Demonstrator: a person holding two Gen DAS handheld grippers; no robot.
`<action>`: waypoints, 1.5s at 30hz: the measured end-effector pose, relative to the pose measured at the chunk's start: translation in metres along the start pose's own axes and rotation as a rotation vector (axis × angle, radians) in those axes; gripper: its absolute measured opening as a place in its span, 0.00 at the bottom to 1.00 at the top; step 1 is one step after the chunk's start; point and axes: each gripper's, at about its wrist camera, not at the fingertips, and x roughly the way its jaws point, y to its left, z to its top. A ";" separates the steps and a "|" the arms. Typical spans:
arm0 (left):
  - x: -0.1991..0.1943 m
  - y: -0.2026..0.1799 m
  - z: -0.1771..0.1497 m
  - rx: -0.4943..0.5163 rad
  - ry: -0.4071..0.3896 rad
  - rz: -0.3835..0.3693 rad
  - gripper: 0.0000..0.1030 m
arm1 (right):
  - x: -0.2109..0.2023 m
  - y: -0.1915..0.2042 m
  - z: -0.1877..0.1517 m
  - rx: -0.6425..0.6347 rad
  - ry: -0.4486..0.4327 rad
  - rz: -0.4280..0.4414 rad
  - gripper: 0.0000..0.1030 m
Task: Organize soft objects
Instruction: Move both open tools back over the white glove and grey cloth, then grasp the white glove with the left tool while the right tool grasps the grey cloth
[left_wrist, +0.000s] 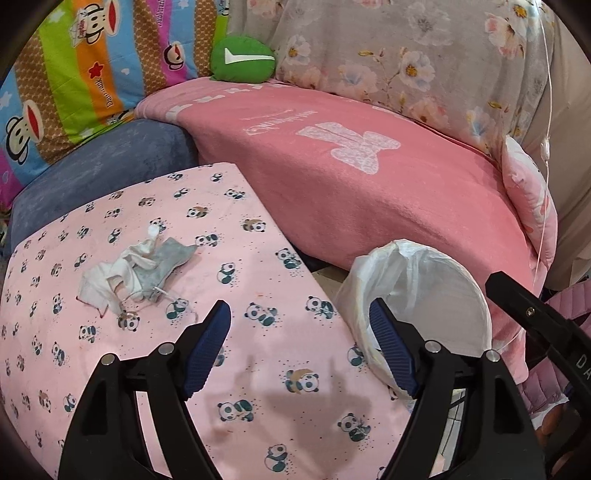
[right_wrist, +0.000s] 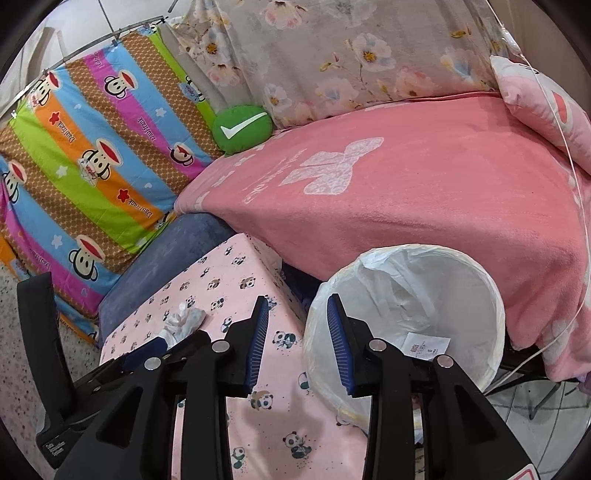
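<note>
Under my left tongs (left_wrist: 300, 325) lies the panda-print cloth (left_wrist: 258, 266), and their blue pads stand wide apart with nothing between them. Toward the cloth's far left part sits the task's thing, a crumpled bundle of white and grey soft scraps (left_wrist: 136, 269), well apart from my tips and from every edge. Beside the cloth's right edge stands the white bag-lined bin (left_wrist: 436, 295), its rim just behind my right-hand pad. Past the far edge I see a blue cushion (left_wrist: 110, 166), a pink blanket (left_wrist: 369, 192) and a green check-mark cushion (left_wrist: 242, 58). Bare cloth stretches between my tips and the bundle. At the right of this view a black part of my other tool (left_wrist: 535, 317) pokes in.

From my right tongs (right_wrist: 298, 332), the pads stand a little apart and empty, hanging over the cloth's right edge, next to the bin's rim (right_wrist: 495, 314). This view looks down into the bin, where a printed paper slip (right_wrist: 424, 345) lies on the liner; the left view does not show that. Most of the bundle (right_wrist: 184, 319) is hidden behind my left tool (right_wrist: 122, 369), so only its white top shows. The striped monkey-print quilt (right_wrist: 92, 177) fills the far left, and speckled floor (right_wrist: 11, 332) shows at the left edge.
</note>
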 end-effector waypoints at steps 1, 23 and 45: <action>-0.001 0.006 0.000 -0.011 0.000 0.005 0.72 | 0.003 0.006 -0.001 -0.010 0.008 0.006 0.34; 0.005 0.183 -0.009 -0.313 0.012 0.177 0.72 | 0.103 0.133 -0.041 -0.175 0.215 0.118 0.34; 0.073 0.240 -0.005 -0.387 0.103 0.101 0.31 | 0.253 0.208 -0.086 -0.221 0.439 0.141 0.23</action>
